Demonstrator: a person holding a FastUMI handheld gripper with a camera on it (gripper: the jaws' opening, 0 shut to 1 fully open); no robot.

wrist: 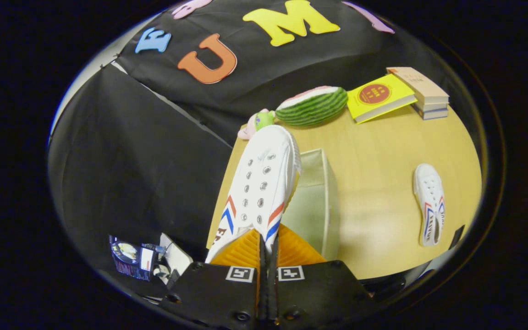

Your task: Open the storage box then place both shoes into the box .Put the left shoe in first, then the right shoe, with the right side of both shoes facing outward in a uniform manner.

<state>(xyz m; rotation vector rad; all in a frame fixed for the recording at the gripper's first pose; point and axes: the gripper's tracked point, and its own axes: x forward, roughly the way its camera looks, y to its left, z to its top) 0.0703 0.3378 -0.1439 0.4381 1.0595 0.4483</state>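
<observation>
The light wooden table (383,183) was the largest thing in sight, stretching away beyond the fingers to the black cloth wall of the booth. On it, just ahead of the gripper and a little to the side, stood the pale fabric storage box (319,201) — open at the top, its inside showing a soft greenish white.

Next in size came the white canvas shoe with red and blue chevron stripes (259,188), lifted off the table and pointing away from the gripper, its toe reaching toward the far edge of the table and its sole side lying over the near wall of the box. The gripper (267,250) was pressed nearly together on the heel end of this shoe, both fingers pinching the thin canvas there.

At the far edge of the table lay a striped green watermelon slice toy (312,106), with a small green and pink toy (259,121) beside it (too hidden behind the shoe's toe to identify). Near the slice a yellow book with a red round emblem (381,97) leaned against a short stack of pale books (422,91).

The second white canvas shoe (430,204) — same stripes — lay flat on the table, well apart from the box.
</observation>
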